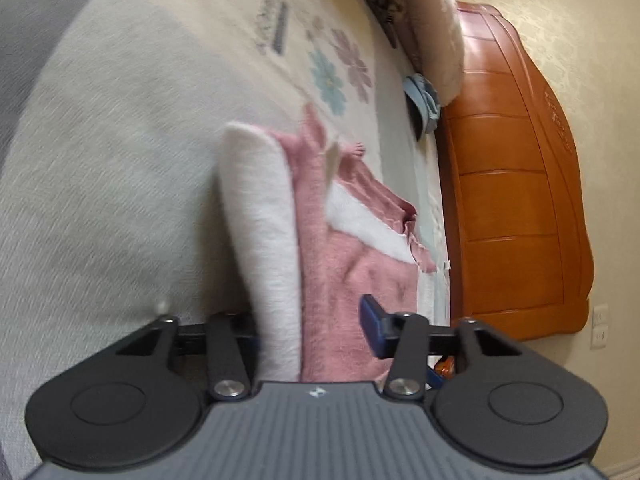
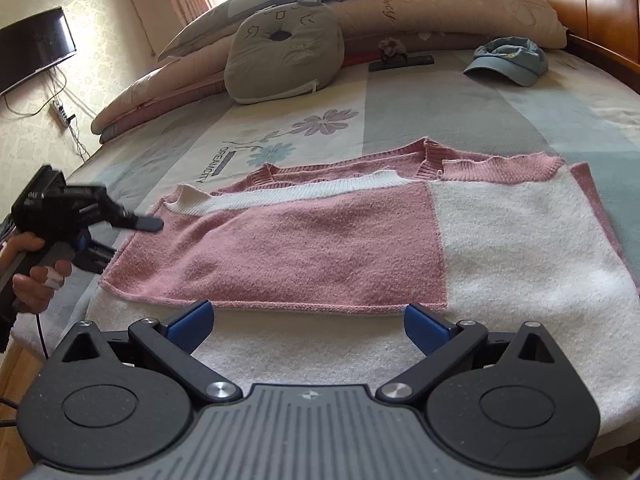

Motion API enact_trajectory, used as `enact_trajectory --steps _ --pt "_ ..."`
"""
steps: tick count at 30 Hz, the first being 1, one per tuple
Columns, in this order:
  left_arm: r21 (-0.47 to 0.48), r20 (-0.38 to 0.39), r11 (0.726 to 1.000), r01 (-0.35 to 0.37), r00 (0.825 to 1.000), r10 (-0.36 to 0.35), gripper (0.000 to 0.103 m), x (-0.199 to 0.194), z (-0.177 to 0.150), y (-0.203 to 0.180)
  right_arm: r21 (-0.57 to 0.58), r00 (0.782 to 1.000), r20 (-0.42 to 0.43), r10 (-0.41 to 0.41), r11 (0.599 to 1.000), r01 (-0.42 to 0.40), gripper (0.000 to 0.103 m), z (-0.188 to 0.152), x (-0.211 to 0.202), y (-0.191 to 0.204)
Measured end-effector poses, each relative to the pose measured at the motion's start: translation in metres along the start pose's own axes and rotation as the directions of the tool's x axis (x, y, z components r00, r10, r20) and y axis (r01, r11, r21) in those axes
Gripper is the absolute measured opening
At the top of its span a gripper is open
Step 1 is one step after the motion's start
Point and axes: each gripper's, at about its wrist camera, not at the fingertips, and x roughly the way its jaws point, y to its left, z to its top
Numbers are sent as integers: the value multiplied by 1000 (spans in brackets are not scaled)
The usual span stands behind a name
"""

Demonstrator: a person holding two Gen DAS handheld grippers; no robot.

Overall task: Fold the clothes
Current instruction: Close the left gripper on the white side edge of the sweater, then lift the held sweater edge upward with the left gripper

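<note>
A pink and white knitted sweater [image 2: 340, 248] lies flat on the bed, with a pink part folded over its middle. My right gripper [image 2: 306, 326] is open and empty, hovering over the sweater's near white hem. My left gripper [image 2: 120, 236] shows in the right wrist view at the sweater's left edge, held by a hand. In the left wrist view the sweater [image 1: 320, 248] runs away between the left gripper's [image 1: 312, 332] open jaws; its blue pad [image 1: 370, 326] rests over the pink cloth, and the other pad is hidden behind the white fold.
A blue cap [image 2: 508, 60], a dark clip [image 2: 400, 62], a grey cat cushion [image 2: 284, 52] and rolled quilts [image 2: 440, 16] lie at the far side of the bed. A wooden headboard [image 1: 516, 184] stands behind. A TV [image 2: 36, 52] hangs on the left wall.
</note>
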Motion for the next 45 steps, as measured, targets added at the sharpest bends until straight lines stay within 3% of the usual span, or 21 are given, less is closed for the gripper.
enact_trajectory --steps 4,5,7,13,20,23,33,45 --pt "107 -44 994 3 999 2 52 15 -6 -11 12 1000 2 5 1000 -5 103 0 0 -1" --pt "81 -48 997 -3 999 7 48 15 -2 -8 11 1000 2 6 1000 -6 103 0 0 -1" --pt "59 -47 998 -12 999 14 24 15 0 -4 10 1000 3 7 1000 -7 103 0 1 -1" --pt "57 -24 998 -31 999 32 24 11 -5 0 7 1000 8 17 1000 -17 103 0 2 1" --pt "55 6 997 -47 999 47 24 5 -10 3 20 988 15 151 988 -151 103 24 16 6" --pt "50 17 998 -45 999 45 24 3 -12 4 32 985 12 171 985 -172 103 34 28 7" --pt "63 24 996 -61 998 60 24 7 -10 -1 52 983 12 181 982 -181 103 57 62 10" --pt "66 22 996 -65 998 63 24 11 -6 -4 59 992 30 121 991 -123 103 82 114 0"
